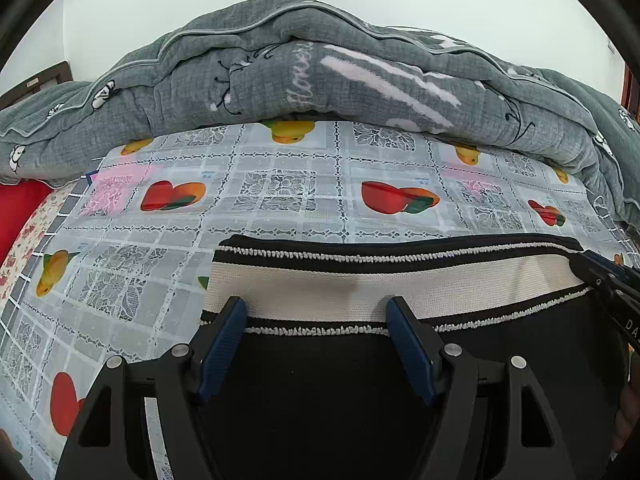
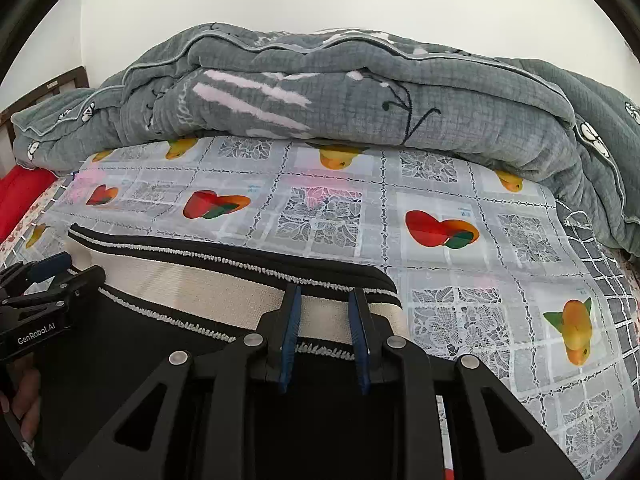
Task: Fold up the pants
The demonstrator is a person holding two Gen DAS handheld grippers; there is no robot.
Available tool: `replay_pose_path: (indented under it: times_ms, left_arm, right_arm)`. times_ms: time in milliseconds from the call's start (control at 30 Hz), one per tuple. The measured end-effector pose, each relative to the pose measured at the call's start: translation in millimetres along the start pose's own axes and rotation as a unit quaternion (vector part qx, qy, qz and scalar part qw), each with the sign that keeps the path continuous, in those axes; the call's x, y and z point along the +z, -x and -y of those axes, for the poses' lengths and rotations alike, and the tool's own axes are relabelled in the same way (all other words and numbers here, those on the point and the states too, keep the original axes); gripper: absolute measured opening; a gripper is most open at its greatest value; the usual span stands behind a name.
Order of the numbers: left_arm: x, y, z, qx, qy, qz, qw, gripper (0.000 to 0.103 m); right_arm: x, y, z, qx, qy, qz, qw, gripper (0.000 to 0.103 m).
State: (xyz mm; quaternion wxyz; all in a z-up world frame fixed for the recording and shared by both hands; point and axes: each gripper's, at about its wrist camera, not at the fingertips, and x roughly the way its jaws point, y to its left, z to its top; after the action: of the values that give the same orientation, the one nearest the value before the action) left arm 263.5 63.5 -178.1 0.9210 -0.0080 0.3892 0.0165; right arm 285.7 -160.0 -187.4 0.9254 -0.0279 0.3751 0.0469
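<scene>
Far left: fruit-print cloth [image 1: 120, 280], bare. Left of centre: left gripper [image 1: 316, 312], fingers spread wide, poised over the cream waistband [image 1: 360, 284] of the black pants [image 1: 320, 400], gripping nothing. Right of centre: right gripper [image 2: 324, 300], fingers narrower yet parted, straddling the waistband's right end; contact unclear. Pants lying flat along the near edge, grey quilt [image 2: 360, 100] heaped behind. Judged stage: early, no fold visible, legs out of view.

Home bedroom: bed [image 1: 280, 208], rumpled quilt [image 1: 320, 64].
</scene>
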Motion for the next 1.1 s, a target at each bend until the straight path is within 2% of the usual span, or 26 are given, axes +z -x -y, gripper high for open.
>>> replay_pose_path:
  times_ms: [1100]
  left_arm:
    - [0.1, 0.4, -0.2, -0.001, 0.001, 0.001, 1.0, 0.071]
  right_arm:
    - [-2.1, -0.1, 0.1, 0.001, -0.002, 0.004, 1.0, 0.023]
